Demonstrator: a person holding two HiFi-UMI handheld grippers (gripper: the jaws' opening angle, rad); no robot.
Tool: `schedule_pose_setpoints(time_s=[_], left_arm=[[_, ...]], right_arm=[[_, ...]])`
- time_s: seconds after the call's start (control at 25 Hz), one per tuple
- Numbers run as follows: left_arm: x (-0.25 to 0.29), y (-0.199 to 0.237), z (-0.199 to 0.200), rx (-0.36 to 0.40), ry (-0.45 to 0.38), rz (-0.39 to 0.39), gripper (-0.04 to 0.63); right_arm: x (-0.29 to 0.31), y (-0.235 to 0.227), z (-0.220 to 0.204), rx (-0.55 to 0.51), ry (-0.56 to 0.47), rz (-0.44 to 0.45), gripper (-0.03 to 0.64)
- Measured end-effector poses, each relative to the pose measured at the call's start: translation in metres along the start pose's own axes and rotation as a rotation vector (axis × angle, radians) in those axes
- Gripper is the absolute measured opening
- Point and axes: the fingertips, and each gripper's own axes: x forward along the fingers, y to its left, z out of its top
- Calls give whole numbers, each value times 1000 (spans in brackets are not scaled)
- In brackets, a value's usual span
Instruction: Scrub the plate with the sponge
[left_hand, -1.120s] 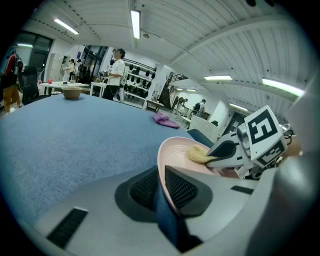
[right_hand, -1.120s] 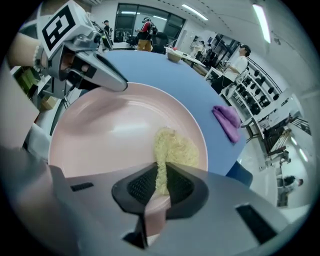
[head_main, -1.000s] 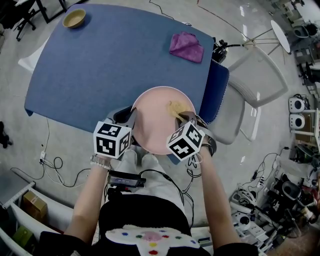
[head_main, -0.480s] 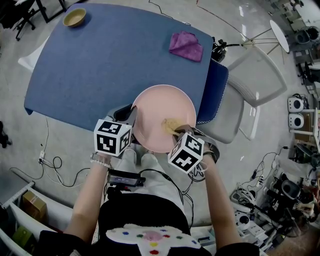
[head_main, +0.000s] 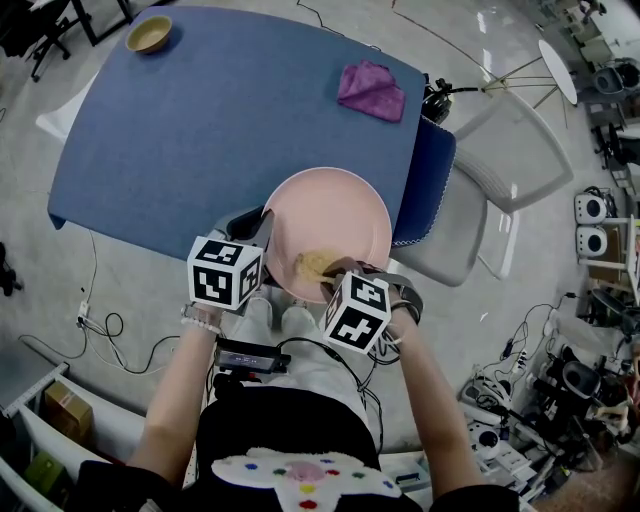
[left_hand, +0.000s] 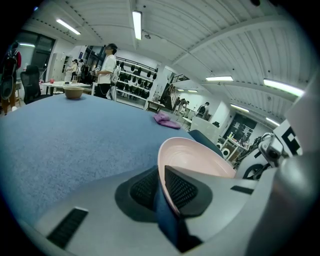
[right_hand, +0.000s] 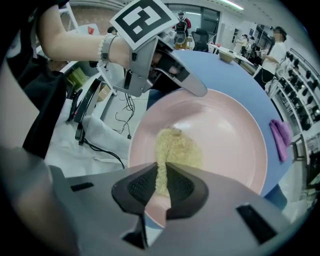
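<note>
A pink plate (head_main: 330, 215) is held off the near edge of the blue table, over the person's lap. My left gripper (head_main: 268, 232) is shut on the plate's left rim; in the left gripper view the rim (left_hand: 162, 170) runs between the two pads, with the left gripper (left_hand: 161, 189) closed across it. My right gripper (head_main: 336, 270) points steeply down and is shut on a yellow sponge (head_main: 314, 264). The sponge (right_hand: 177, 149) lies pressed on the plate (right_hand: 227, 135) near its front rim, its tail pinched in my right gripper (right_hand: 161, 187).
The blue table (head_main: 220, 120) carries a purple cloth (head_main: 372, 92) at its far right and a tan bowl (head_main: 148, 36) at its far left corner. A white chair (head_main: 480, 200) stands to the right. Cables (head_main: 110, 330) lie on the floor.
My right gripper has dragged the sponge across the plate from the right middle toward the near left rim and turned as it went. The left gripper and the plate have stayed put.
</note>
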Motion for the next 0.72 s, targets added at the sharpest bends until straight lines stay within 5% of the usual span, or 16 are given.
schedule_pose_setpoints(time_s=[0.4,0.72], left_arm=[[1,-1,1,-4,-3,7,46],[1,0,1,-1,-5,10,44]], right_arm=[[8,-17,43,-28,-85,-123,43],[8,-56,55,48,-142,-227,43]])
